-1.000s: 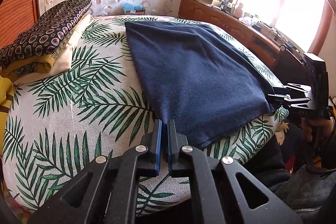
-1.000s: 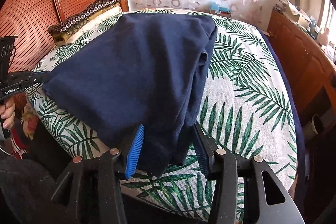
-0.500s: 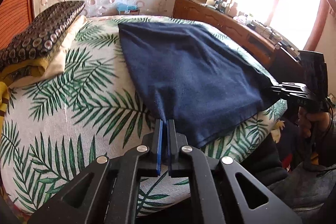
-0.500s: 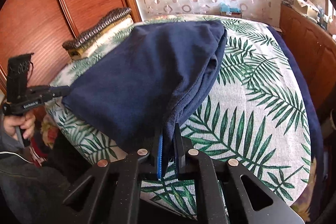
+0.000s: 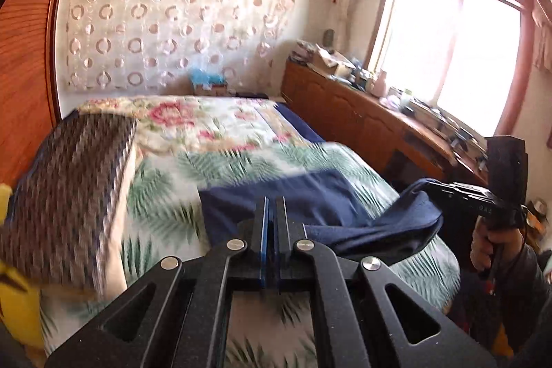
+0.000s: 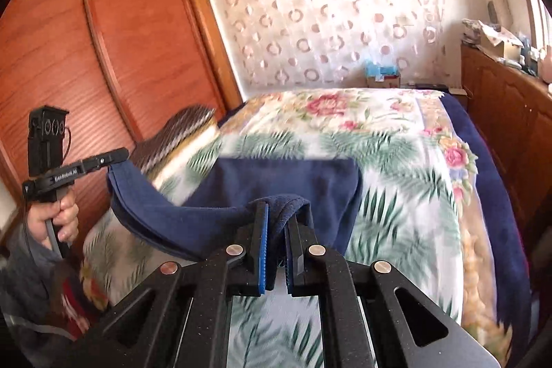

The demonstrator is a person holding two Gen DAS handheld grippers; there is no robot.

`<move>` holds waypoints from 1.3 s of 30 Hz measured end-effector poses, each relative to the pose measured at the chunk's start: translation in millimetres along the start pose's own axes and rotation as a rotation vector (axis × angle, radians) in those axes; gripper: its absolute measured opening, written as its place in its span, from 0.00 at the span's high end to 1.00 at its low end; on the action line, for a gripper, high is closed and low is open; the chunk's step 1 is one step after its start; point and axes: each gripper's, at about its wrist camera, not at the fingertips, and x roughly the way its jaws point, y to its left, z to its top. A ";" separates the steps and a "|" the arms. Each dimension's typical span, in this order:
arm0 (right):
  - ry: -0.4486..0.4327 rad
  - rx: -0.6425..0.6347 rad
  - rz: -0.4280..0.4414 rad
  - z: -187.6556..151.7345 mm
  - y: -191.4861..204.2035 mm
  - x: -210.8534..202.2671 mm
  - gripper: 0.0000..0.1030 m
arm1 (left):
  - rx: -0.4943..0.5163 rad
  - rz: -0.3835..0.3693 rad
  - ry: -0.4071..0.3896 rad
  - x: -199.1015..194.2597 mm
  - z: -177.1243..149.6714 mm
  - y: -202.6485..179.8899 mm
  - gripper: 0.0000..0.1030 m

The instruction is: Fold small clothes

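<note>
A navy blue garment (image 5: 310, 206) lies on the palm-leaf bedspread (image 5: 165, 195), its near edge lifted off the bed. My left gripper (image 5: 270, 209) is shut on the garment's near left corner; it also shows in the right wrist view (image 6: 119, 157), holding that corner up. My right gripper (image 6: 276, 219) is shut on the garment's other near corner (image 6: 286, 202); it appears in the left wrist view (image 5: 434, 187) with the cloth (image 6: 283, 181) sagging between the two grippers.
A stack of folded patterned clothes (image 5: 69, 188) sits at the bed's left side. A wooden wardrobe (image 6: 103, 57) stands on the left, a cluttered wooden sideboard (image 5: 379, 119) under the window on the right. A floral quilt (image 6: 345, 112) covers the far bed.
Both grippers have risen and lifted the garment's near edge off the bed. The right gripper closed on its corner a second ago. The views are motion-blurred.
</note>
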 end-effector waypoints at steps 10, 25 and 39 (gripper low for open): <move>0.106 0.004 -0.074 38.0 -34.3 91.4 0.93 | -0.016 0.063 0.089 91.6 37.0 32.8 0.97; 0.066 -0.063 -0.205 62.8 -24.2 98.8 0.59 | -0.015 0.093 0.165 159.4 33.7 55.2 0.97; 0.248 -0.010 -0.144 34.2 -37.5 156.4 0.42 | 0.013 0.001 0.257 154.3 1.3 44.3 0.27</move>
